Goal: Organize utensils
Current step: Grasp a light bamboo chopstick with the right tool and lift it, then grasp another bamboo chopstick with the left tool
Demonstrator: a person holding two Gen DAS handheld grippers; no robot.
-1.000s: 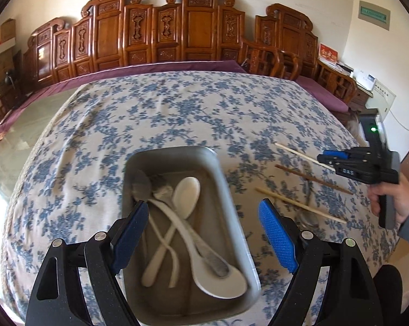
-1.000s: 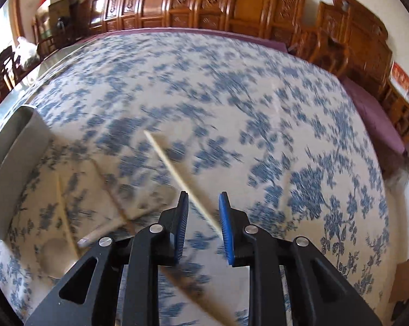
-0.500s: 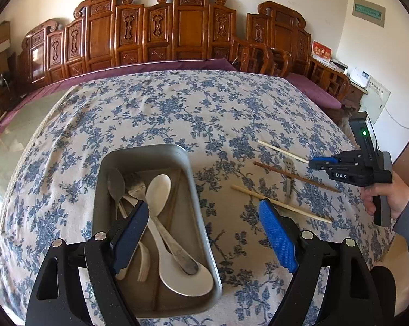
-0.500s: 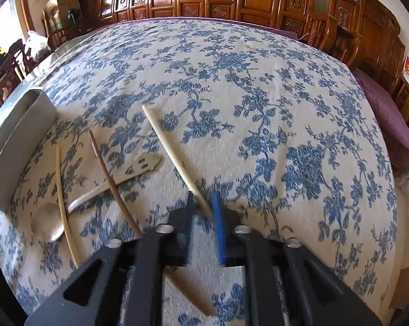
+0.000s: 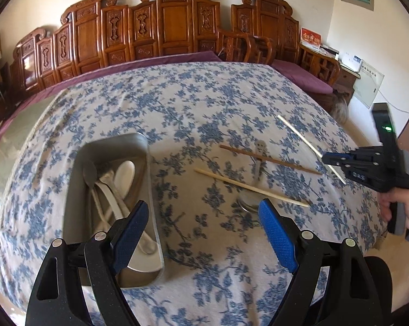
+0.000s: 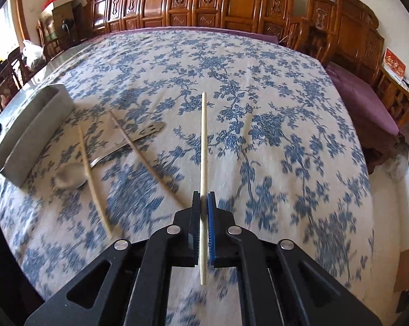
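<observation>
The right gripper (image 6: pixel 204 203) pinches one pale chopstick (image 6: pixel 203 135) right of the metal tray (image 6: pixel 33 125); it could pivot loose. The left gripper (image 5: pixel 204 228) gapes empty.

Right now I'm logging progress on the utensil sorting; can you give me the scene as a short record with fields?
surface: table under a blue floral tablecloth
container: metal tray, holding white spoons and metal cutlery
left gripper: open, empty, over the cloth beside the tray
right gripper: fingers closed on a pale chopstick, lifted off the cloth
still on cloth: pale chopstick, dark chopstick, metal spoon
</observation>
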